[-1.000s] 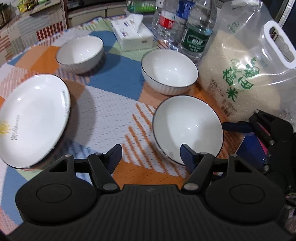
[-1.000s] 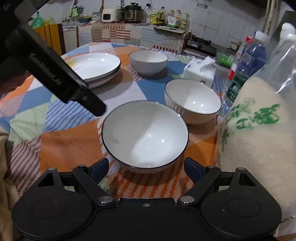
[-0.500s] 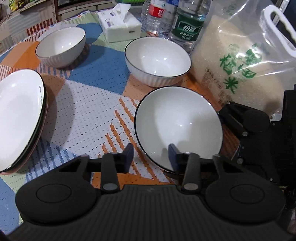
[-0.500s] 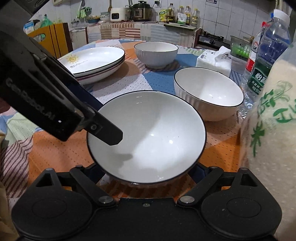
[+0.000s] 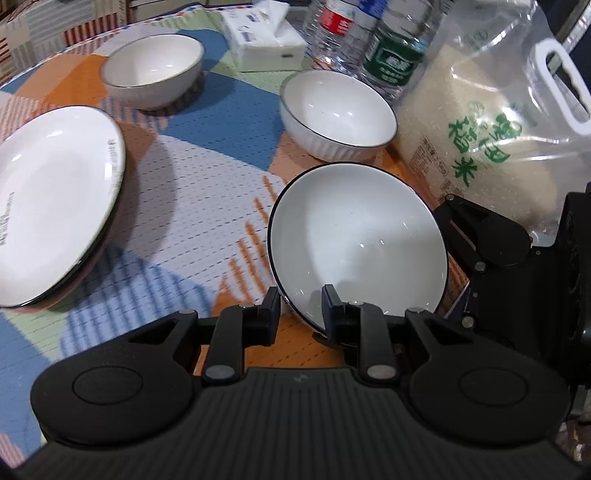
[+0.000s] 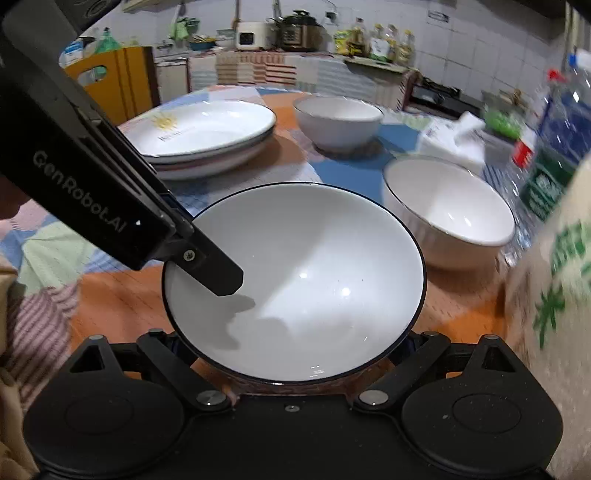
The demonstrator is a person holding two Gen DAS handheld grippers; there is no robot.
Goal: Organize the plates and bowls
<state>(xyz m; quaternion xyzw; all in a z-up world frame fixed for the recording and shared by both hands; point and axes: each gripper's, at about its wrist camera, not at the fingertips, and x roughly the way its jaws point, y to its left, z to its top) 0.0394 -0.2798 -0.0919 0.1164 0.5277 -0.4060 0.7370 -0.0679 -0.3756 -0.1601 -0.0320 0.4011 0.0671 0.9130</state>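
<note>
A white bowl with a dark rim (image 5: pixel 358 240) sits nearest on the patterned tablecloth and looks slightly tipped. My left gripper (image 5: pixel 300 302) straddles its near rim, one finger inside and one outside, jaws closing with the pads on the rim. In the right wrist view that inner finger (image 6: pixel 218 273) reaches into the same bowl (image 6: pixel 314 266). My right gripper (image 6: pixel 291 354) has its jaws opening wide either side of the bowl, fingertips hidden under it. Two more bowls (image 5: pixel 338 110) (image 5: pixel 153 70) stand farther back. Stacked plates (image 5: pixel 55 199) lie at the left.
A big clear bag of rice (image 5: pixel 476 122) stands right against the near bowls. Water bottles (image 5: pixel 391 48) and a tissue box (image 5: pixel 266 40) are at the table's far side. A kitchen counter with appliances (image 6: pixel 295 33) lies beyond the table.
The left jaws have narrowed from wide apart to a pinch across the near bowl's rim. The right gripper has come forward, so the bowl now covers its fingertips.
</note>
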